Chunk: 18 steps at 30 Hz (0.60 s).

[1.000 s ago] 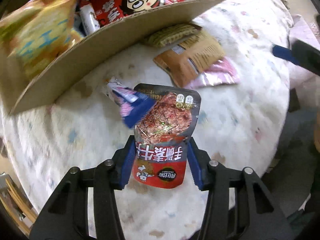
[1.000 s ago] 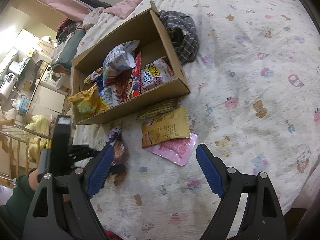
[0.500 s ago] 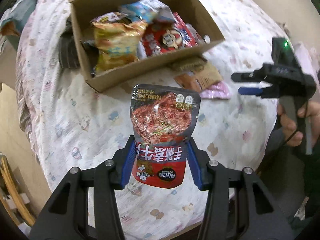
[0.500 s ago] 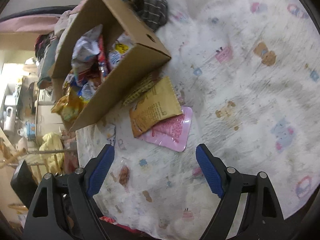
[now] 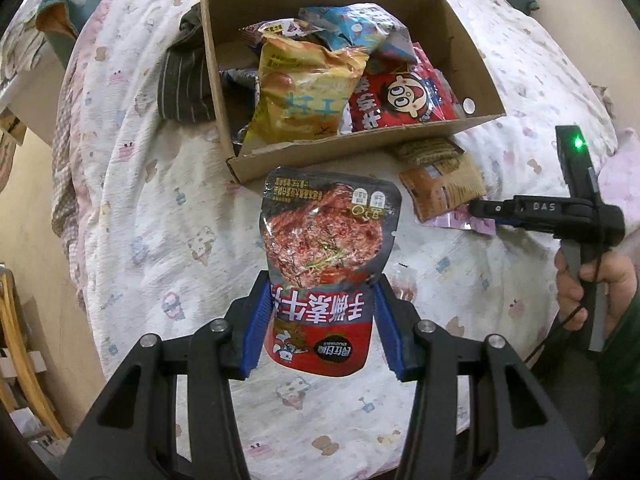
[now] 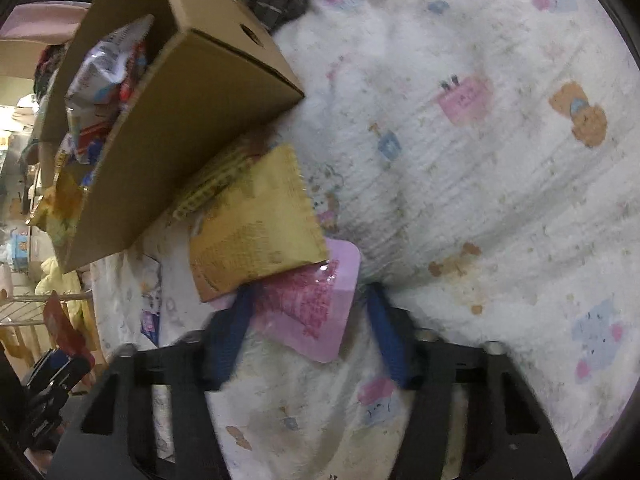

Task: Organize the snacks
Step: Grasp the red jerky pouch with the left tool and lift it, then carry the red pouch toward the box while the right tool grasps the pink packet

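The left claw (image 5: pixel 322 322) is clamped on the lower half of a red-and-dark jerky pouch (image 5: pixel 326 256), held above the printed bedspread (image 5: pixel 160 220). Beyond its tips stands the cardboard box (image 5: pixel 352 152), full of snack bags. The right claw (image 6: pixel 310 322) is spread wide, its blue fingers (image 6: pixel 236 332) either side of a pink packet (image 6: pixel 310 308) on the bed. Just ahead, a yellow-brown packet (image 6: pixel 256 228) overlaps it, touching the box.

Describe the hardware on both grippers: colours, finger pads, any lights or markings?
Both are black frames with silver bolts and ribbed blue finger pads: left gripper, right gripper. Seen from the left wrist, the right gripper reads "DAS", shows a green LED, trails a thin black cable, gripped by a bare hand.
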Each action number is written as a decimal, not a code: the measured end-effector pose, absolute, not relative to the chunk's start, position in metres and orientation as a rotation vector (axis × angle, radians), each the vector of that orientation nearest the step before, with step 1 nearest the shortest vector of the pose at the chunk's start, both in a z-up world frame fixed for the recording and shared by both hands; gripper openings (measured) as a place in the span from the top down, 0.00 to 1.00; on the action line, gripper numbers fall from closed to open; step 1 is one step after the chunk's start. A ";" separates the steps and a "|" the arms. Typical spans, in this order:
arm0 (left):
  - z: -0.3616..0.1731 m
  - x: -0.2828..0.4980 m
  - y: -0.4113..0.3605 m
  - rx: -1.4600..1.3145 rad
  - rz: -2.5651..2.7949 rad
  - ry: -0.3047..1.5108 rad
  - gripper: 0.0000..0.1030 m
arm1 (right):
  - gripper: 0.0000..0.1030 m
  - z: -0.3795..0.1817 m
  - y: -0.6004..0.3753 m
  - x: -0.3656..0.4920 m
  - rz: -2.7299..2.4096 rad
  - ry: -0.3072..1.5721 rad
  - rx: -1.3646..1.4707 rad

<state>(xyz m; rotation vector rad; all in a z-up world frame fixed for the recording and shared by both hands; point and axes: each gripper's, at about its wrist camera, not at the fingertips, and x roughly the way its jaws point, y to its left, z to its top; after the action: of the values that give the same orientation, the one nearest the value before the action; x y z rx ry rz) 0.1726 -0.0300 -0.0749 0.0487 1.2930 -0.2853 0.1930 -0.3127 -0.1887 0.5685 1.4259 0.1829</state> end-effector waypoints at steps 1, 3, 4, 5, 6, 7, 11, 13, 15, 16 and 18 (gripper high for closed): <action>-0.075 0.172 -0.031 0.053 -0.287 1.288 0.57 | 0.62 -0.186 -0.312 0.193 0.200 1.422 0.563; -0.073 0.171 -0.034 0.060 -0.295 1.281 0.57 | 0.65 -0.182 -0.308 0.192 0.209 1.410 0.528; -0.072 0.170 -0.035 0.063 -0.295 1.277 0.56 | 0.65 -0.180 -0.304 0.189 0.215 1.402 0.496; -0.071 0.170 -0.035 0.065 -0.297 1.276 0.56 | 0.69 -0.178 -0.300 0.188 0.222 1.400 0.468; -0.070 0.169 -0.036 0.068 -0.302 1.274 0.56 | 0.74 -0.175 -0.295 0.186 0.231 1.394 0.447; -0.070 0.169 -0.037 0.070 -0.306 1.272 0.56 | 0.75 -0.171 -0.292 0.183 0.249 1.381 0.431; -0.069 0.167 -0.040 0.099 -0.310 1.260 0.56 | 0.90 -0.151 -0.283 0.170 0.304 1.336 0.413; -0.070 0.167 -0.040 0.104 -0.308 1.260 0.56 | 0.93 -0.135 -0.278 0.161 0.339 1.290 0.389; -0.071 0.167 -0.038 0.101 -0.302 1.263 0.56 | 0.95 -0.118 -0.272 0.153 0.355 1.220 0.340; -0.072 0.167 -0.038 0.102 -0.297 1.264 0.56 | 0.96 -0.110 -0.266 0.149 0.350 1.190 0.284; -0.073 0.167 -0.036 0.109 -0.282 1.264 0.56 | 0.97 -0.096 -0.252 0.139 0.347 1.128 0.168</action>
<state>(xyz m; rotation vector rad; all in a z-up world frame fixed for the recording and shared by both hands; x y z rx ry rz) 0.1668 -0.0363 -0.0732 0.1093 1.2636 -0.2819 0.1394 -0.2522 -0.0957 0.1683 1.1275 0.3471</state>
